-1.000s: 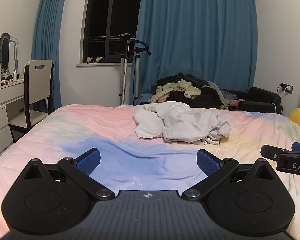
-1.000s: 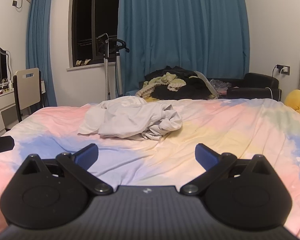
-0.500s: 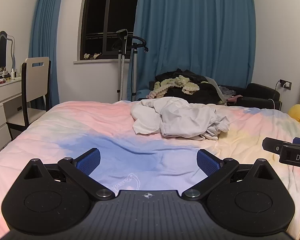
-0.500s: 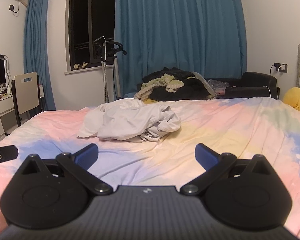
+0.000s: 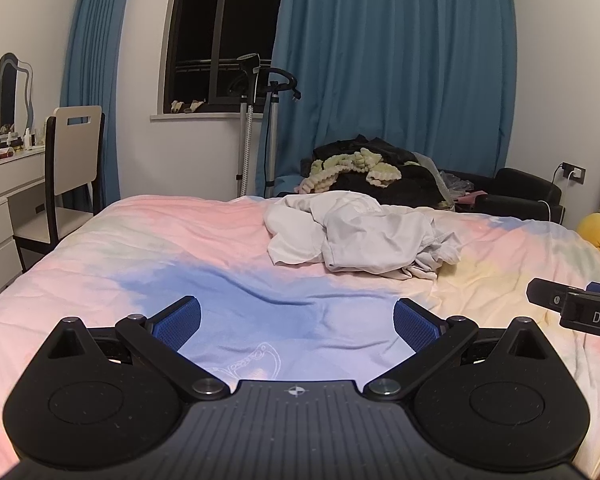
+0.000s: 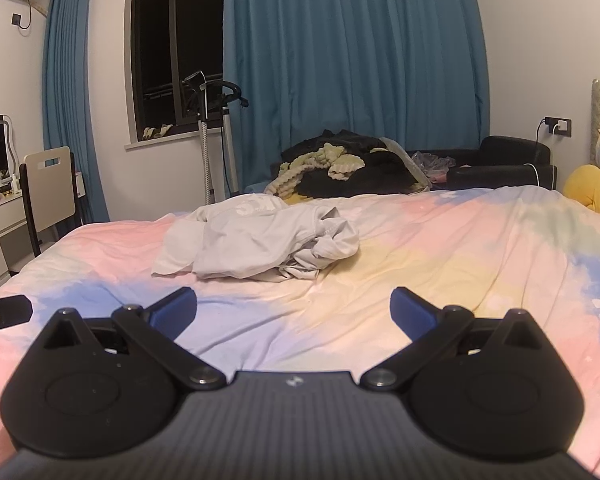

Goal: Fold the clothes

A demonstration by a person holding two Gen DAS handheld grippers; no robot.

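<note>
A crumpled pale grey garment (image 5: 360, 236) lies in a heap on the pastel bed cover (image 5: 160, 240), toward the far side. It also shows in the right wrist view (image 6: 260, 244). My left gripper (image 5: 297, 322) is open and empty, low over the blue patch of the cover, well short of the garment. My right gripper (image 6: 293, 310) is open and empty, also short of the garment. The right gripper's tip shows at the right edge of the left wrist view (image 5: 572, 304).
A pile of dark and pale green clothes (image 5: 364, 172) sits behind the bed by the blue curtain (image 5: 392, 72). A garment steamer stand (image 5: 256, 128), a chair (image 5: 76, 156) and a white dresser (image 5: 0, 200) stand at the left. A yellow cushion (image 6: 592, 188) lies far right.
Both grippers have dropped lower and tilted up, so the garment sits lower in view and more of the wall and curtain shows. Both jaws stay open. The garment has not moved.
</note>
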